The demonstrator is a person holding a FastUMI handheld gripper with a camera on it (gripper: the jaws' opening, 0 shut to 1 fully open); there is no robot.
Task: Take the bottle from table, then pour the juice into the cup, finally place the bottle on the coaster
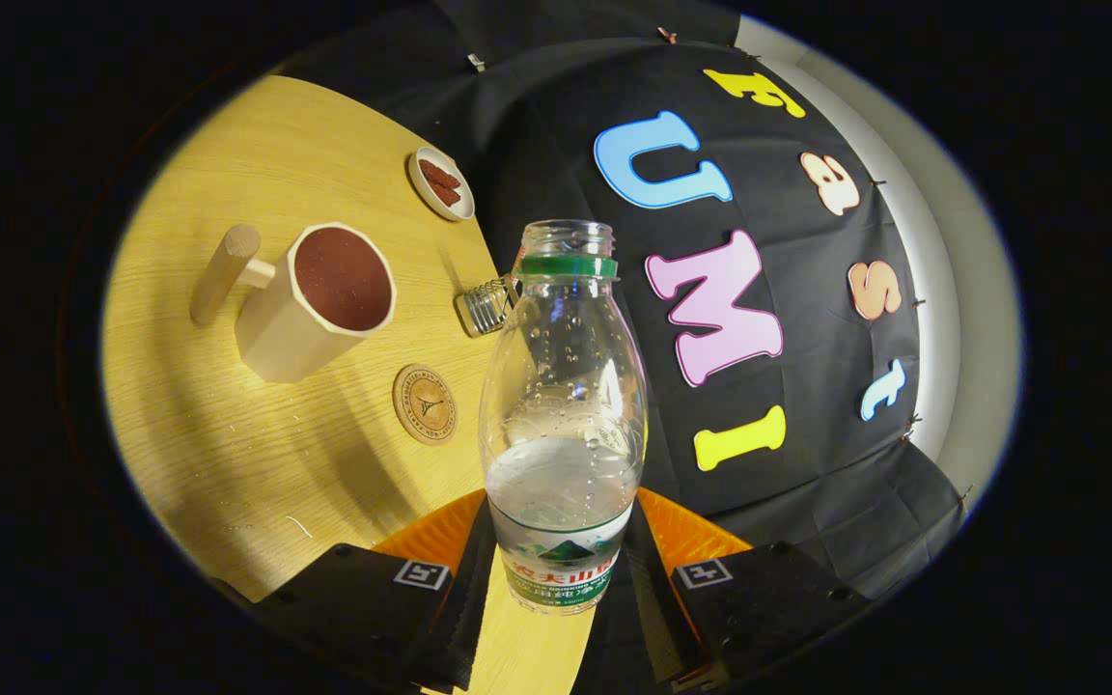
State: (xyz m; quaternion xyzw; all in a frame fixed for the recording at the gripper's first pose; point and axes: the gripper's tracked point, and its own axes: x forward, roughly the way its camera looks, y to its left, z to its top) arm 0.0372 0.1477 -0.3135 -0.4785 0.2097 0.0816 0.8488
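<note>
Scene tilted in gripper view, table runs off to the left. Leftmost: pale wooden faceted cup (310, 304) with a round dowel handle sticking out on its far-left side, sitting on the light wood-grain table (228, 434). Inside of the cup looks dark reddish-brown; can't tell if that's liquid or lining. Beyond the cup, near the table's far edge: small white oval dish (441, 183) with a couple of reddish-brown pieces in it. Nearer than the cup, apart from it: round wooden coaster (425, 403) with a dark printed emblem, lying flat, nothing on it. Next right, at the table edge beside the bottle's neck: small metal wire-coil object (486, 306), can't identify it. Then the clear plastic bottle (564, 425): no cap, green ring at the neck, green-and-white label low down, clear liquid filling roughly the lower part, droplets on the inner wall above. It's between the fingers (464, 589) of the gripper (566, 579), both pressing on the labelled lower section, narrow gap set by the bottle width. Bottle well apart from the cup, not over it, not on the coaster.
</note>
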